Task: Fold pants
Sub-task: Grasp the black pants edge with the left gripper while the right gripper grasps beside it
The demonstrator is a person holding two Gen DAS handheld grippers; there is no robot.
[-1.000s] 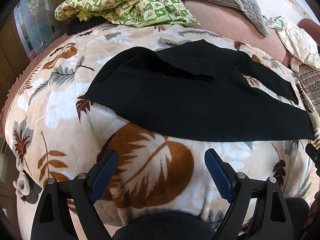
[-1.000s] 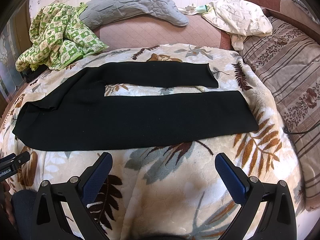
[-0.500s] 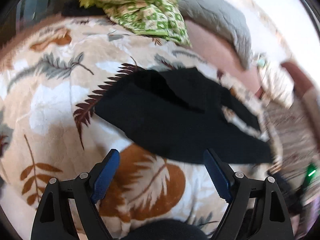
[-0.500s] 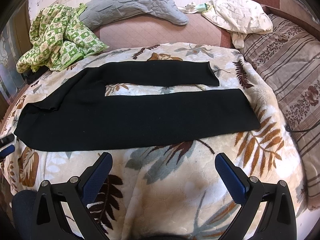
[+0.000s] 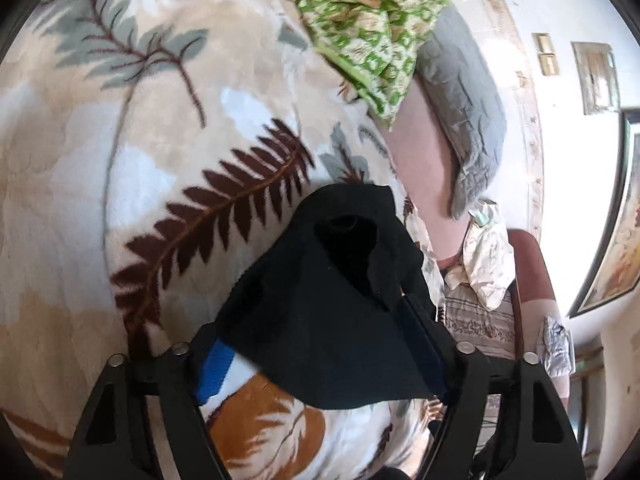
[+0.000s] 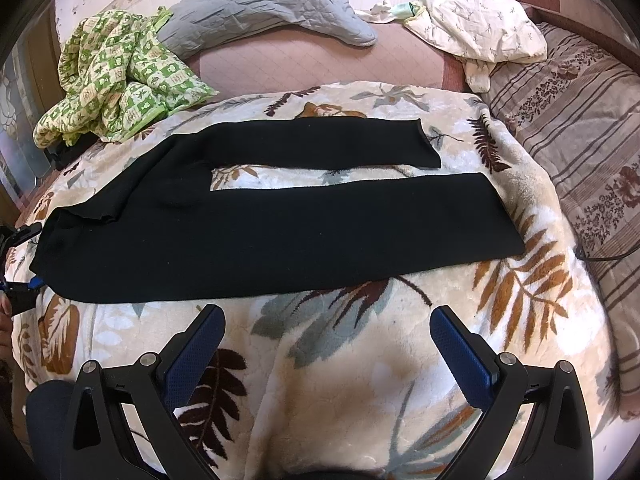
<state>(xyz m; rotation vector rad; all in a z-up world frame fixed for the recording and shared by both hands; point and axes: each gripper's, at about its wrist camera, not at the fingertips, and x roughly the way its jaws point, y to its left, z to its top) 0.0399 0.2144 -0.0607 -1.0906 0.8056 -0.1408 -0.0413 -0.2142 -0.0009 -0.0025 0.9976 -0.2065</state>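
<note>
Black pants (image 6: 280, 220) lie flat on a leaf-patterned blanket (image 6: 360, 360), waist at the left, both legs stretched to the right. My left gripper (image 5: 320, 356) is open with its jaws wide apart around the waist end (image 5: 328, 304); the black cloth lies between and over the blue pads (image 5: 214, 368). It also shows at the left edge of the right wrist view (image 6: 20, 264). My right gripper (image 6: 326, 356) is open and empty, above the blanket in front of the near leg.
A green patterned quilt (image 6: 116, 80) and a grey pillow (image 6: 260, 8) lie at the back of the bed. A white garment (image 6: 476, 28) lies at the back right. A striped cover (image 6: 580, 128) runs along the right side.
My left gripper has swung left and moved forward onto the waist end, so the cloth now lies between its jaws. My right gripper has hardly moved.
</note>
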